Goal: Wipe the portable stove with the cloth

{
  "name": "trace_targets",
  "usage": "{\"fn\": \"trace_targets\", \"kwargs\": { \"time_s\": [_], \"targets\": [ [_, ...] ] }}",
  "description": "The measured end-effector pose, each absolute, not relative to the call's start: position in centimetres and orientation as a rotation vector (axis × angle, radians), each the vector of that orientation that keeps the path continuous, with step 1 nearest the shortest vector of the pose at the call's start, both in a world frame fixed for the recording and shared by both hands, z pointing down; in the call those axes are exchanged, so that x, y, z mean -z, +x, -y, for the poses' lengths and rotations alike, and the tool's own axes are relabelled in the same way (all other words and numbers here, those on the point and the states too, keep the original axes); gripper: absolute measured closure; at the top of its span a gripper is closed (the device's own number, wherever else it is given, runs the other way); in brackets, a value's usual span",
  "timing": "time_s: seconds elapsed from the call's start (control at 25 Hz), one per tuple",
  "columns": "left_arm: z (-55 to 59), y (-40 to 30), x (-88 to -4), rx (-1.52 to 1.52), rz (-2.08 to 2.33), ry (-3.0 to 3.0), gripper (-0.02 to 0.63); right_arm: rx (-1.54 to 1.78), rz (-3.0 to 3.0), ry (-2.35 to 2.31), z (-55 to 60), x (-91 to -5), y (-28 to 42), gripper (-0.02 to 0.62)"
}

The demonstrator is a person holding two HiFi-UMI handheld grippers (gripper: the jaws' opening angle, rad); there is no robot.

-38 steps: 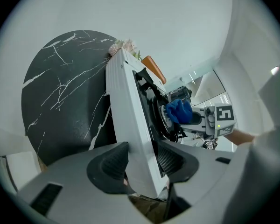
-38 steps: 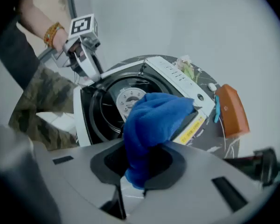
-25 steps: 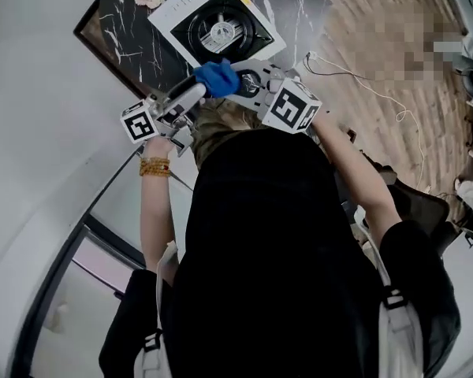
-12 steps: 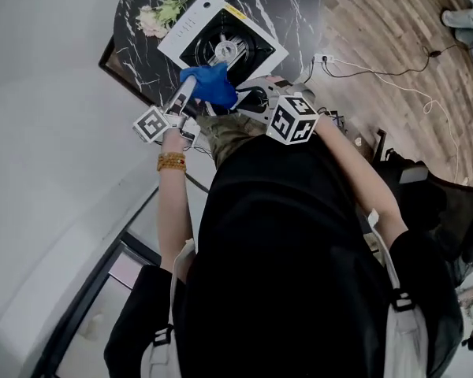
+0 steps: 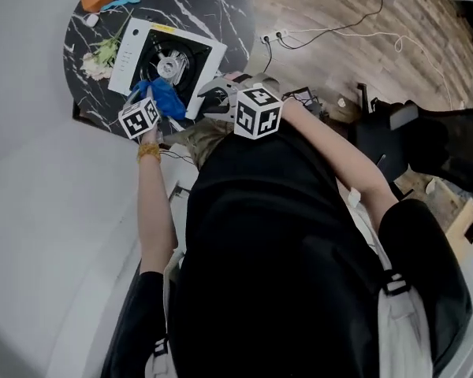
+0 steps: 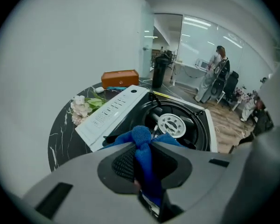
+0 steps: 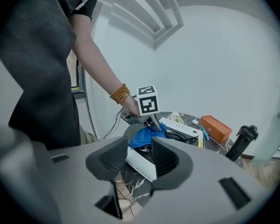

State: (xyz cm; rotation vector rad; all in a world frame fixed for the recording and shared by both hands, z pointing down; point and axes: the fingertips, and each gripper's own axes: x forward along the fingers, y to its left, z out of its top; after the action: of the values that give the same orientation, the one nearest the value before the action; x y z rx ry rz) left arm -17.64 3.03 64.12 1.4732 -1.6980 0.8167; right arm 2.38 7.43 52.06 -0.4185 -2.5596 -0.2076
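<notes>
At upper left of the head view: portable stove (image 5: 128, 53) lies flat on the round dark table (image 5: 221, 6), burner (image 5: 169, 68) facing up.
Stove axis: long side runs left to right across that view, dipping slightly rightward; control strip at its left end.
Left hand-held gripper (image 6: 144, 162): jaws have just closed and pinch the blue cloth (image 6: 141, 136), low over the stove's lower edge.
Right hand-held gripper (image 7: 140, 157): jaws have just opened and stand spread, with the stove's white corner in the gap; contact not discernible.
Risk 1: loose cloth may snag on the burner's raised supports and pull out of the pinch.
Risk 2: an unsteadied stove may slide toward the flowers (image 5: 102, 53).
</notes>
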Motion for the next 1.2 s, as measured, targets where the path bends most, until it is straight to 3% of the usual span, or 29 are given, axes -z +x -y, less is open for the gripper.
{"fn": "trace_targets", "kwargs": {
  "time_s": [0.16, 0.6, 0.72, 0.88, 1.08, 1.12, 1.16, 1.2],
  "targets": [
    [-4.0, -15.5, -64.4, -0.92, 1.595, 1.506, 0.541, 0.228, 2.565, -0.443, -8.4, -51.9, 2.6, 0.449],
    [-5.2, -9.2, -64.1, -0.639, 1.373, 1.562, 0.541, 0.239, 2.591, -0.492, -10.4, -52.0, 2.0, 0.449],
    [-4.7, -8.2, -60.3, -0.382, 1.354, 1.586, 0.541, 0.29, 2.559, -0.422, -9.6, -53.1, 1.5, 0.444],
    [-6.3, -1.2, -51.3, 0.183, 0.907, 1.776, 0.539, 0.538, 2.562, -0.333, -8.5, -52.9, 0.8, 0.348],
    [-8.2, 2.6, -46.3, 0.551, 0.612, 1.843, 0.537, 0.663, 2.596, -0.597, -13.0, -51.9, 0.2, 0.347],
    [-8.1, 2.5, -46.2, 0.576, 0.639, 1.85, 0.535, 0.636, 2.616, -0.588, -12.9, -51.9, 0.2, 0.391],
    [-8.0, 2.2, -46.3, 0.599, 0.668, 1.858, 0.535, 0.588, 2.645, -0.559, -12.4, -51.8, 0.2, 0.529],
    [-7.8, 1.9, -46.2, 0.625, 0.701, 1.867, 0.534, 0.502, 2.676, -0.522, -11.7, -51.7, 0.2, 0.563]
  ]
}}
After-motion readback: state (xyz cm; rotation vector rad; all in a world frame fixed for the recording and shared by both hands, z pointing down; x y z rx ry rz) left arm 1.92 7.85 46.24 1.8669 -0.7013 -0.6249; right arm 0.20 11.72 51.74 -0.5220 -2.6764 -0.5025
